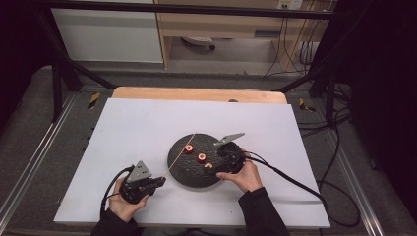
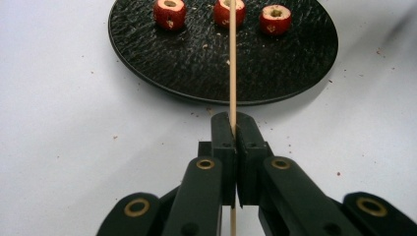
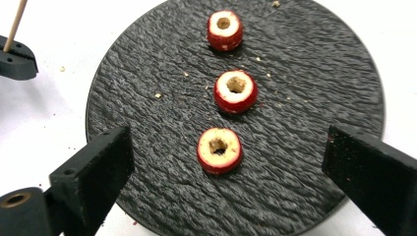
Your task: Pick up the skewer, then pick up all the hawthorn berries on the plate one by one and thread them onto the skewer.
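Nearest, the left gripper (image 2: 231, 129) clamps a thin wooden skewer (image 2: 232, 64), whose long axis points away over the round, rough-textured black plate (image 2: 147, 59). Beyond, the right gripper (image 3: 226, 172) hangs with jaws wide apart around the closest of three cored red fruit pieces (image 3: 219, 150).

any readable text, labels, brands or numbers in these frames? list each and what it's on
None readable.
Round black textured plate: no print.
Three cored red fruit pieces: no marks.
Thin wooden skewer: bare.
Left gripper and right gripper: plain black, no visible lettering.
White table sheet: blank.
Yellow-black tags on the frame: stripes, no legible words.
Wall outlet at the back: too small to read.
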A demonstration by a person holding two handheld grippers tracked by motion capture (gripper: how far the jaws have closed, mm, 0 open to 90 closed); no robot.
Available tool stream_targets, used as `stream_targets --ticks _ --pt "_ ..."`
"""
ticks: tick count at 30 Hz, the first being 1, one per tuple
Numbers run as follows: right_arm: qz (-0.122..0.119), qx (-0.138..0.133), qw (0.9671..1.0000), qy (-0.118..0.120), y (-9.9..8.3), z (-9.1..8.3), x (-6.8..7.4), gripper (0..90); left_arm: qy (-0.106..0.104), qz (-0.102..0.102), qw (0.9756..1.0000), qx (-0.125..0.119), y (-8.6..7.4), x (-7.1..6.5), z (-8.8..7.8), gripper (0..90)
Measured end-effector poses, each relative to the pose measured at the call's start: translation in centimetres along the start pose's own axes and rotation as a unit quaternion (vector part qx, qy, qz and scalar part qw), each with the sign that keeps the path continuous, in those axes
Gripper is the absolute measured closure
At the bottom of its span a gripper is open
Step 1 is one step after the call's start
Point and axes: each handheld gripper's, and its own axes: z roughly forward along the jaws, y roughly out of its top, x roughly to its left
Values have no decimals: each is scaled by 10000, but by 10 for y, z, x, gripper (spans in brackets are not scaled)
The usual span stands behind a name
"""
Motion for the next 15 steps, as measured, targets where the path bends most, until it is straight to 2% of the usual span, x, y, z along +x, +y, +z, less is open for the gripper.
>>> stream_targets --ticks 4,7,10,13,15 --pt "26 117 9999 31 6 3 1 115 12 12 10000 3 -1 0 1 882" --pt "-42 282 9996 68 12 7 1 181 0 1 10000 -2 -1 0 1 882" --pt "-14 393 9992 111 13 10 0 228 -9 5 10000 11 -1 1 2 882" --pt "90 630 9979 141 13 17 -2 311 -12 -6 10000 8 -1 1 2 882" --pt "103 681 9975 148 13 19 -3 324 -13 -8 10000 3 -2 1 2 882"
